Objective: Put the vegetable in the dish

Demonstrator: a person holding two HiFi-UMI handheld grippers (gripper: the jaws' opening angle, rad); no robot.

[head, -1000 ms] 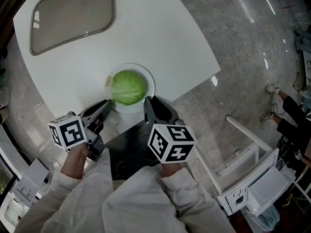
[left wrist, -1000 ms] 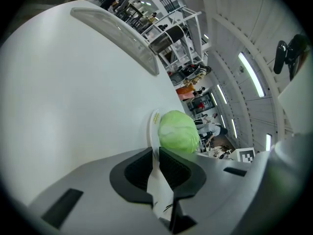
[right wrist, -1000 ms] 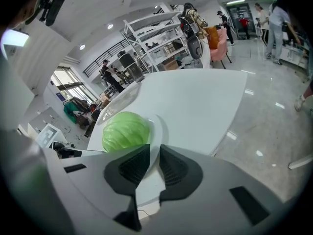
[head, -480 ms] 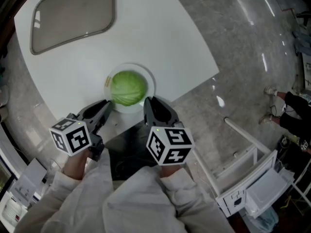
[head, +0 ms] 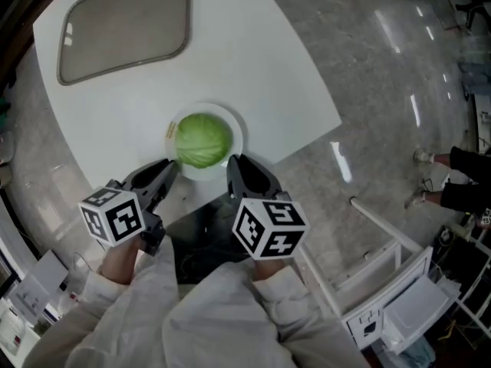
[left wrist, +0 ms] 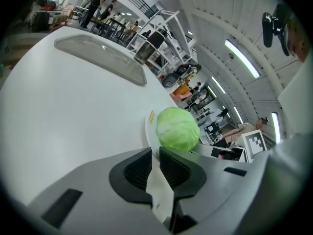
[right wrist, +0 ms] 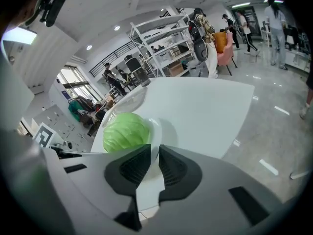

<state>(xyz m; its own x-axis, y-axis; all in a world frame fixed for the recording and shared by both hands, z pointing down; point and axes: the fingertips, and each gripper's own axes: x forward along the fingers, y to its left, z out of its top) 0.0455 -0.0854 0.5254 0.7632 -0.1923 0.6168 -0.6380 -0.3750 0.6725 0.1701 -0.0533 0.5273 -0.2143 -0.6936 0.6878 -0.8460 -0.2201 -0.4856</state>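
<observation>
Head view: cabbage (head: 202, 139) sits in the white dish (head: 238, 133), just ahead of both claw tips and btw them.
What changed: not much tbh. Right claw (right wrist: 155, 150) jaws have just been closing a bit, w/ nothing btw them. Left claw (left wrist: 154, 153) has rolled some; its marker cube (head: 113, 215) shows a diff tilt vs a sec ago. Cabbage + dish haven't budged.
Left claw: jaws nearly together, thin slit left, empty. Cabbage is ahead & a bit to its right, not touching.
Right claw: same deal, narrow gap, empty. Cabbage is ahead & to its left, apart from the tips.
Meaning for task: imo the job's basically done. Veg is already in the dish and both claws are off it, so this looks like wrap-up, not a new grab.
Cabbage pointing: can't say. It's a ball and the stem end isn't visible in any view, so no clear "front".
Long axis: none to speak of. Maybe a touch wider than tall in the right gripper view, so if anything it runs across the claws' line, but that's a guess.
Dish spot: near the table (head: 253, 60) edge closest to the claws.
</observation>
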